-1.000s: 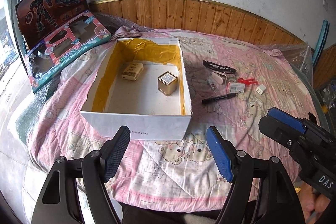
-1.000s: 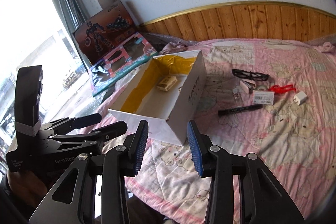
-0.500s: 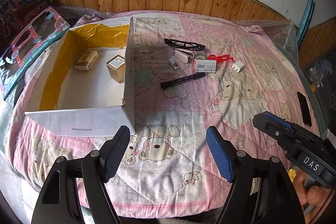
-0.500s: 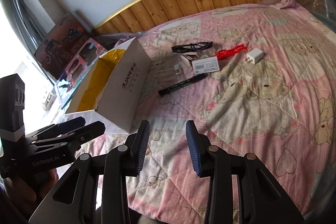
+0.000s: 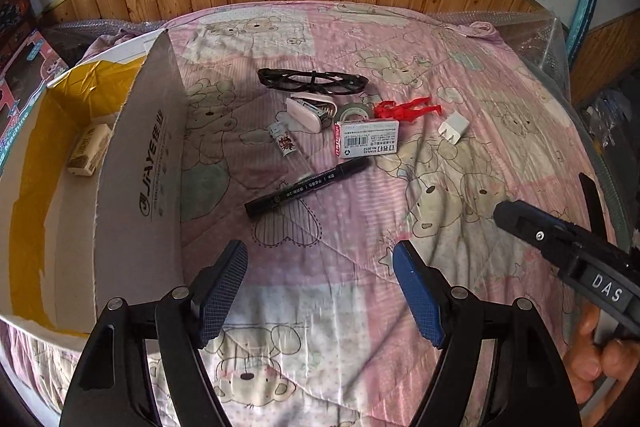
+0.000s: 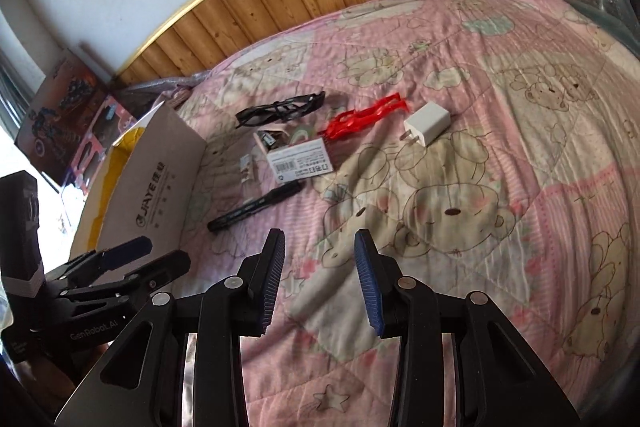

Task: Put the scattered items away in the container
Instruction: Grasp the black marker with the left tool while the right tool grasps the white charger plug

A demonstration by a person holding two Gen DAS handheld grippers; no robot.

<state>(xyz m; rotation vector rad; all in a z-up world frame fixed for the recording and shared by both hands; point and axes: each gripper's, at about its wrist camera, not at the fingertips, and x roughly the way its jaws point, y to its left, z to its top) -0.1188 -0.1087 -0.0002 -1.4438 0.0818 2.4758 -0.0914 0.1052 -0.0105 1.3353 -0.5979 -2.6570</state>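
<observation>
Both claws hovered low over the pink quilted bed (image 5: pixel 460 155), pointing forward at the scattered items. The left claw (image 5: pixel 320 291) was spread wide and held nothing; the right claw (image 6: pixel 320 279) was also parted and empty, gripped by a hand (image 5: pixel 600 355) at the frame's lower right. The white cardboard box (image 5: pixel 152 155) lay left of everything, a small cream carton (image 5: pixel 90 149) inside it. Right of the box lay a black marker (image 5: pixel 306 187), nearest the claws; beyond it a staples box (image 5: pixel 366 143), black glasses (image 5: pixel 312 81), a red clip (image 5: pixel 408 108) and a white charger (image 5: pixel 454 127).
</observation>
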